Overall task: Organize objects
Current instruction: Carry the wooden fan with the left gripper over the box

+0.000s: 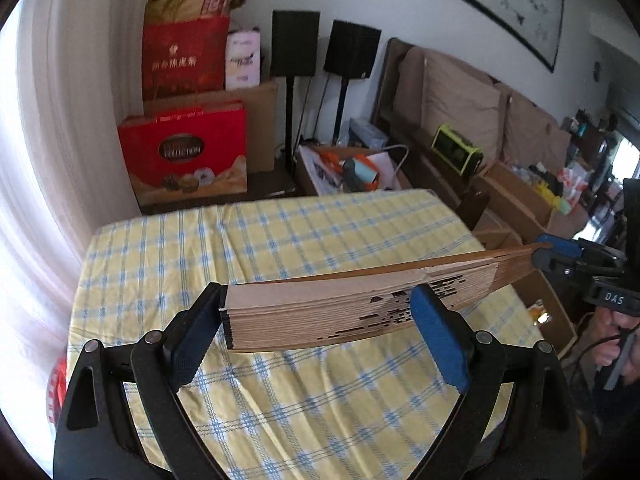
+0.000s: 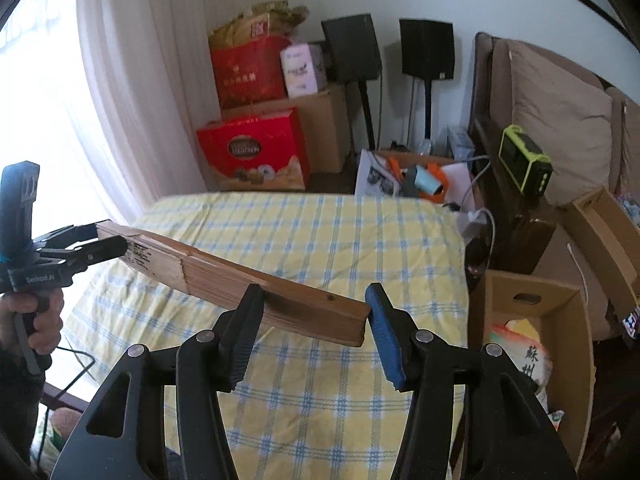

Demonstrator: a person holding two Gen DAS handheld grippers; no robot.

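- Left tool (image 1: 318, 312): jaws closed on the wide, paper-leaf end of a folded fan (image 1: 344, 300). One pad sits against the fan's end and the blue pad against its face. The right wrist view confirms this: it shows the tool clamped over that same end.
- Right tool (image 2: 312, 306): jaws set partway apart, pinching the fan's narrow wooden end near the pivot rivet. The black finger is on one side and the blue pad is at the tip.
- The fan spans the gap between the two tools, closed and roughly level with a slight sag. It is in the air above the desk (image 1: 280, 232) and not touching the yellow checked cloth.
- A hand (image 2: 38, 320) grips the left tool's handle at the frame edge.
- Nothing else lies on the part of the desk that is visible.
- An open cardboard box (image 2: 528, 300) stands just beside the desk on the right, with a bag inside it. Further back are red gift boxes, speakers and a sofa.
- Step, as I judge it: a two-handed carry, with the fan picked up and no drop-off place reached yet.
- The target spot isn't shown. The box is a likely candidate, but I can't tell for sure.
- Next move needs both tools to travel together at a matched height and spacing, otherwise the ribs could splay or one end could slip out.
- Keep the fan level and set it down before either tool lets go.
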